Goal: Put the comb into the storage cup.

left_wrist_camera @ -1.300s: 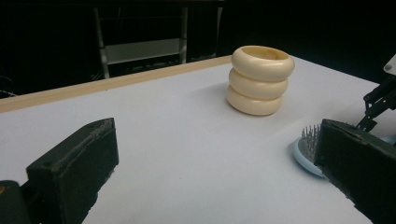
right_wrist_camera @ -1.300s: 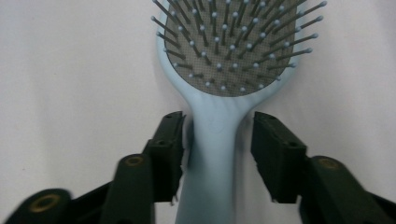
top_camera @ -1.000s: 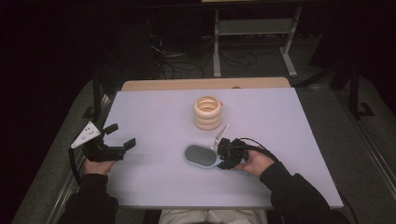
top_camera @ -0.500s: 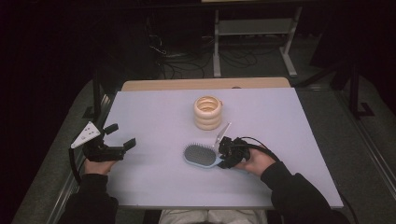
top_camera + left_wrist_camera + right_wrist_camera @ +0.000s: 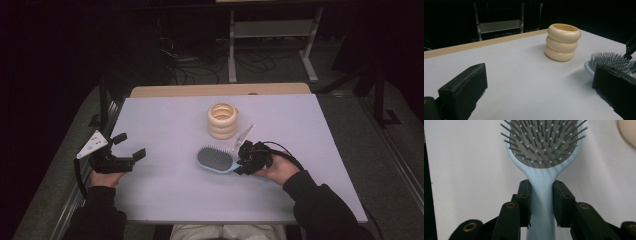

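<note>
Here, the right claw (image 5: 242,161) sits low over the near-middle of the bench (image 5: 165,200), pinching the handle of a light blue hairbrush (image 5: 216,158). In the right gripper view both black jaws press flat against the handle's two sides just below the neck, where it widens into the head. The hairbrush (image 5: 544,150) lies bristles up, grey pad, pale-tipped pins; in the high view the head points away from the right claw toward the bench's left side. Head rests on the white surface; cannot tell whether the handle end is lifted.

Just beyond the brush, nearer the far edge, stands a cream ring stack (image 5: 222,120), three fat rings upright, hollow on top. It is near the brush head but apart from it.

Left claw (image 5: 131,145) is at the left edge of the bench, well apart from both things, jaws spread wide with only bare surface between them. From the left gripper view the ring stack (image 5: 562,42) stands ahead and the brush bristles (image 5: 610,60) show just behind its right jaw.
</note>
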Demonstrator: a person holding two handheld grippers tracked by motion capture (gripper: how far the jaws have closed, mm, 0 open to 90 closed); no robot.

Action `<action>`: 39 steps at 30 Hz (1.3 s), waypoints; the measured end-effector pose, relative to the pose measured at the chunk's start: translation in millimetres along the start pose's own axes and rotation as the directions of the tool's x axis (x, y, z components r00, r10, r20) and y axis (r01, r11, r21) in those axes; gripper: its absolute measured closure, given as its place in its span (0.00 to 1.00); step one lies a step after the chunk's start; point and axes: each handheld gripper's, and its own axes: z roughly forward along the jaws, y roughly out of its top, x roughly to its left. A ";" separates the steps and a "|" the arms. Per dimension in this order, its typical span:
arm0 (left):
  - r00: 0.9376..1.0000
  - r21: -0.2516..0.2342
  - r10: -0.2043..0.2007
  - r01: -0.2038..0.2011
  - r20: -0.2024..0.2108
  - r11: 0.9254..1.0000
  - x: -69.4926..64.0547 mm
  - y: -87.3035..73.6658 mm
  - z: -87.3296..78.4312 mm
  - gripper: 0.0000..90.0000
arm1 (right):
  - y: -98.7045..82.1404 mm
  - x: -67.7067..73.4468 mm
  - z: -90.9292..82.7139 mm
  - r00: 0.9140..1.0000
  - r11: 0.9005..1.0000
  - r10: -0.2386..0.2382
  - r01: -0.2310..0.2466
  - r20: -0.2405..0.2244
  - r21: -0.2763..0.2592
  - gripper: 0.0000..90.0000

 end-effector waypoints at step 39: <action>0.999 0.051 0.003 -0.005 0.041 0.999 -6.0 11.3 6.6 0.00 | 39.4 -2.4 -64.5 0.995 0.995 -0.062 0.068 0.080 -0.071 0.76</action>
